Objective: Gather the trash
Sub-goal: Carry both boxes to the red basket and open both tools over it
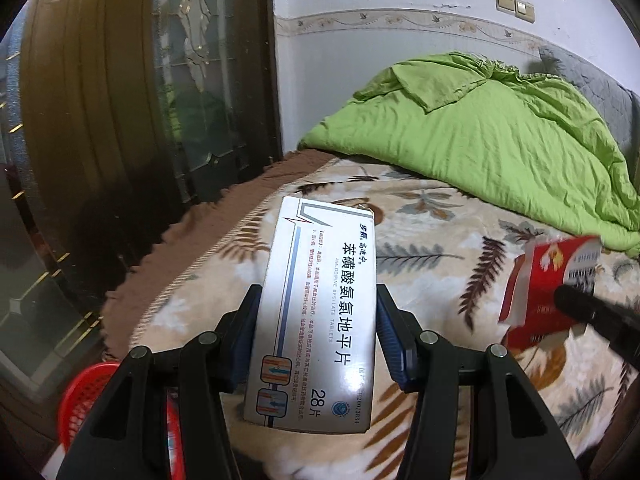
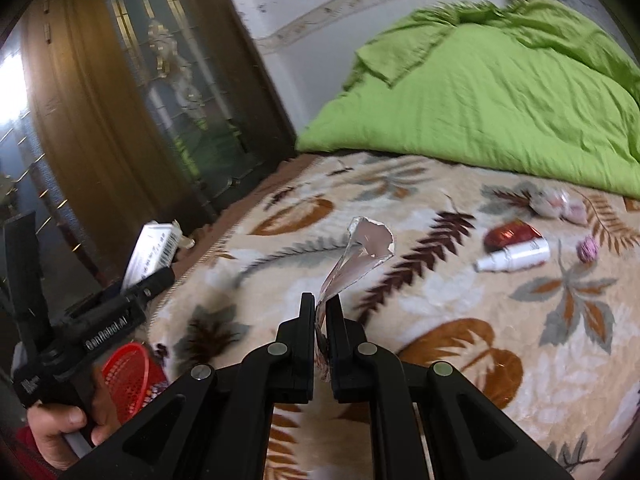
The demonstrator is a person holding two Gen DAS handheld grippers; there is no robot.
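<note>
In the left wrist view my left gripper [image 1: 318, 292] is shut on a white medicine box [image 1: 316, 312] with blue and red print, its blue pads pressing both long sides above the bed. To the right a red and white wrapper [image 1: 552, 280] is pinched by the dark finger of my right gripper [image 1: 600, 316]. In the right wrist view the right gripper [image 2: 321, 298] is shut on that wrapper [image 2: 360, 256], whose silvery inside faces the camera. The left gripper [image 2: 154, 268] is at the far left with the box [image 2: 154, 250], held by a hand [image 2: 60, 428].
A red mesh basket [image 2: 128, 376] stands low beside the bed, also showing as the basket [image 1: 84, 392]. On the leaf-patterned blanket [image 2: 440, 300] lie a small white bottle [image 2: 516, 258], a red item [image 2: 510, 236], a pink ball [image 2: 587, 249] and crumpled plastic [image 2: 556, 202]. A green quilt [image 2: 500, 92] is behind, a dark wooden door [image 2: 132, 112] to the left.
</note>
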